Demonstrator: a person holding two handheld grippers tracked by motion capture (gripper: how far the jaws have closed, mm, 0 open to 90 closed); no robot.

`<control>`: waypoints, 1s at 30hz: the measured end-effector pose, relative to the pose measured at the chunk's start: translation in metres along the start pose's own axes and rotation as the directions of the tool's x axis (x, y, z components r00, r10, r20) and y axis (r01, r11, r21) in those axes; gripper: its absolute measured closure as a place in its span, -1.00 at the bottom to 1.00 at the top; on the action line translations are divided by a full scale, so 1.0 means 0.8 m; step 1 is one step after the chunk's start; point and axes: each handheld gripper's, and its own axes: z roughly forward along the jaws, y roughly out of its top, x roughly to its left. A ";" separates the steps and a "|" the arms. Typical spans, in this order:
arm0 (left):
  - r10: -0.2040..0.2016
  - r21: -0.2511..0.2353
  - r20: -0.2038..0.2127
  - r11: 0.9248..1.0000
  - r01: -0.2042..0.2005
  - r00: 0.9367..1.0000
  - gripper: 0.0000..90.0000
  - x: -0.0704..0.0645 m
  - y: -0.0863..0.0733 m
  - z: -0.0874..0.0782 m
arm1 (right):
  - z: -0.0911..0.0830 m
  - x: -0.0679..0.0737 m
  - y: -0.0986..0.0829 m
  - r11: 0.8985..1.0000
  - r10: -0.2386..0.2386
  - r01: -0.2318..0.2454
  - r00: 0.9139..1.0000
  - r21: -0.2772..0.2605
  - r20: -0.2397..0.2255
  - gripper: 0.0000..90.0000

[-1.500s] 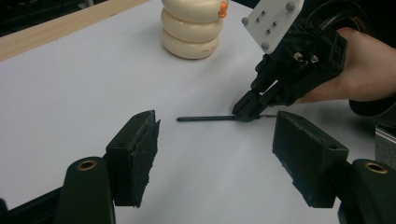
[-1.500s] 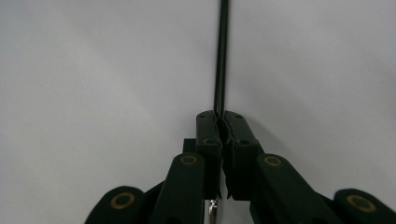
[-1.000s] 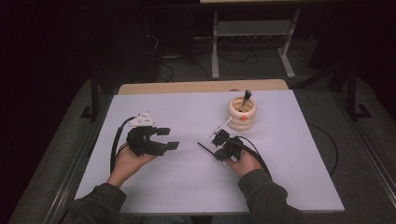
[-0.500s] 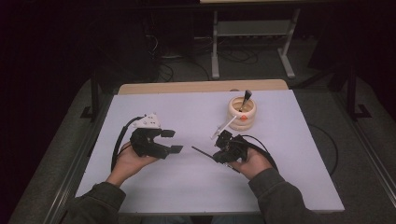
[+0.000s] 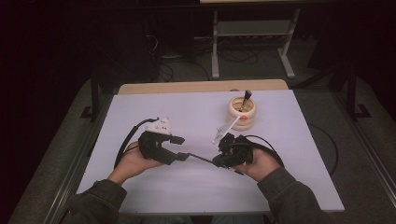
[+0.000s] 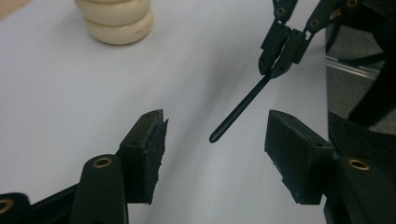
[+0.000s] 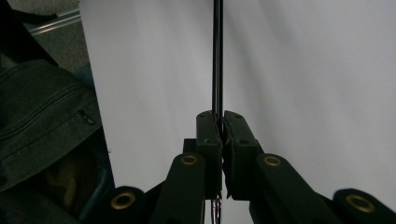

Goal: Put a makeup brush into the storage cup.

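Note:
A thin black rod [image 5: 201, 158] lies level over the white table, and my right gripper [image 5: 216, 162] is shut on one end of it. In the right gripper view the rod [image 7: 217, 56] runs straight up from my closed right gripper [image 7: 220, 116]. My left gripper [image 5: 181, 148] is open and faces the right one. In the left gripper view the rod's free tip [image 6: 238, 111] hangs between the spread jaws of the left gripper [image 6: 217, 123], touching neither pad, with the right gripper [image 6: 282, 51] behind it.
A cream ringed holder [image 5: 242, 114] stands at the back right of the white table [image 5: 299, 154], with a black-handled tool [image 5: 246, 96] leaning in it. The holder [image 6: 114, 18] also shows at the left gripper view's top left. A dark sleeve [image 7: 42, 116] lies left of the right gripper.
My right gripper has carried the rod leftward toward the left gripper. The rod's tip now sits between the open left jaws.

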 end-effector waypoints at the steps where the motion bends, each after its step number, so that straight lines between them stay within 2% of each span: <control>1: 0.008 0.003 0.010 1.000 -0.008 1.000 -0.14 -0.001 0.001 0.002 | 0.000 0.002 0.001 1.000 -0.006 0.006 1.000 0.003 -0.005 0.90; 4: 0.032 0.029 0.034 0.999 -0.033 0.999 -0.10 -0.005 0.004 0.006 | 0.001 0.005 0.003 0.999 -0.045 0.045 0.999 0.007 -0.013 0.90; 8: 0.050 0.048 0.060 0.997 -0.053 0.997 0.01 -0.009 0.006 0.009 | 0.001 0.008 0.006 0.998 -0.059 0.060 0.998 0.007 -0.022 0.90; 14: 0.082 0.096 0.110 0.991 -0.093 0.991 0.19 -0.013 0.006 0.017 | 0.000 0.012 0.010 0.997 -0.078 0.078 0.996 0.007 -0.034 0.90; 22: 0.106 0.153 0.180 0.979 -0.134 0.978 0.42 -0.017 0.007 0.026 | 0.002 0.019 0.015 0.992 -0.125 0.125 0.991 0.008 -0.050 0.90; 25: 0.119 0.169 0.195 0.974 -0.152 0.974 0.51 -0.019 0.008 0.028 | 0.001 0.020 0.015 0.991 -0.135 0.136 0.989 0.004 -0.058 0.90; 30: 0.121 0.182 0.218 0.970 -0.162 0.968 0.64 -0.019 0.008 0.031 | 0.002 0.023 0.015 0.989 -0.150 0.151 0.987 0.009 -0.065 0.90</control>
